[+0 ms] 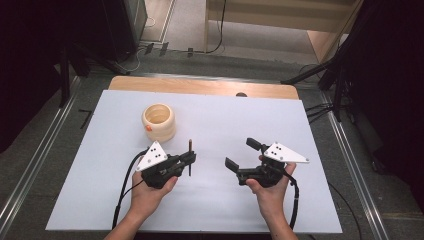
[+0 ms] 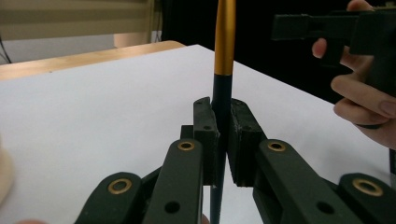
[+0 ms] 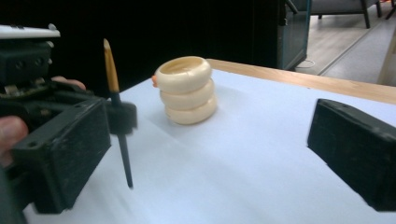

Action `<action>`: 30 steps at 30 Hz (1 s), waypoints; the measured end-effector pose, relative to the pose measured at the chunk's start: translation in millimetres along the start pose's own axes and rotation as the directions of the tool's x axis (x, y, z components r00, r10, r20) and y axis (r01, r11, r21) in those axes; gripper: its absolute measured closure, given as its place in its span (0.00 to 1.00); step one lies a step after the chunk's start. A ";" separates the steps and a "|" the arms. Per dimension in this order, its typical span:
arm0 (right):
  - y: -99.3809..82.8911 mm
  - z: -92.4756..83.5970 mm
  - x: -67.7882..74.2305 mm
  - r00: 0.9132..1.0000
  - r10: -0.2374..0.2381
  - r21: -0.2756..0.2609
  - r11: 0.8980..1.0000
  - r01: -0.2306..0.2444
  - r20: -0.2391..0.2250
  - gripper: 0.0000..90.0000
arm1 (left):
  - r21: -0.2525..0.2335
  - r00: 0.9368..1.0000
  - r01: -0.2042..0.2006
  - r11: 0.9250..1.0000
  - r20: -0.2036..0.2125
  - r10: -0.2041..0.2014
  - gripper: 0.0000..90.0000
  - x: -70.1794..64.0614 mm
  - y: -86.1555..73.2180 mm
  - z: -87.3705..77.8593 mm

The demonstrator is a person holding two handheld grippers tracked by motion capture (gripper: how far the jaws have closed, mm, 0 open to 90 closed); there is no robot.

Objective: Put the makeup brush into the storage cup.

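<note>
- On white table sheet point(image 1: 210, 200): one pen, one ribbed cream holder, two hand-held grippers.
- Pen point(image 1: 190, 157): one, dark shaft with gold upper section; in the left gripper view gold part point(image 2: 224, 37) above the pads, dark lower part running down between them.
- Long axis close to vertical; gold end up toward 12 o'clock, thin dark tip down toward 6 o'clock; in the right gripper view point(image 3: 116, 107) leaning slightly, top tilted toward 11 o'clock.
- Tip just above or on the sheet; contact impossible to judge.
- Left gripper point(image 1: 188, 161): at about 7 o'clock from sheet centre, fingers point(image 2: 206, 135) pressed tight against the pen's dark shaft from both sides, pinching it.
- Right gripper point(image 1: 241, 152): at about 4 o'clock from sheet centre, pads point(image 3: 355, 149) spread wide, nothing between them, apart from the pen.
- Holder point(image 1: 159, 121): one, three stacked cream rings with a small orange spot at the side, upright, mouth up, at about 11 o'clock from the pen, near it but not touching.
- Hands: two, one around each gripper body, coming in from 6 o'clock.
- Wooden table edge point(image 1: 200, 86): bare strip at 12 o'clock beyond the sheet.
</note>
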State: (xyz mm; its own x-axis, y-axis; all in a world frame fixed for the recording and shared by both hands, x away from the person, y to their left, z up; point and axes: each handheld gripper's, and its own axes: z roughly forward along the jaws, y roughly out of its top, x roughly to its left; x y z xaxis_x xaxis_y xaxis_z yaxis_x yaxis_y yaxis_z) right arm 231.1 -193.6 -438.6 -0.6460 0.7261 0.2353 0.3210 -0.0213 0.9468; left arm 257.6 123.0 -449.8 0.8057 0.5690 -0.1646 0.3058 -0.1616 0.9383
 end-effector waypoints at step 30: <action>-43.7 -58.8 -48.0 0.984 -0.040 0.038 0.999 0.034 0.175 0.00 | -0.050 0.995 -0.001 0.999 -0.098 -0.004 0.93 42.2 32.8 -15.2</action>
State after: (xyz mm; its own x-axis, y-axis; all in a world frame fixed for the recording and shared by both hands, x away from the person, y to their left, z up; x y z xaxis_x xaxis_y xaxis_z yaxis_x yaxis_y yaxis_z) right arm 207.3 -267.9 -478.4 -0.5271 0.8355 0.1555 0.3248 0.0290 0.9453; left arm 293.9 154.0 -421.3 0.7511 0.6458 -0.1374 0.2789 -0.1217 0.9526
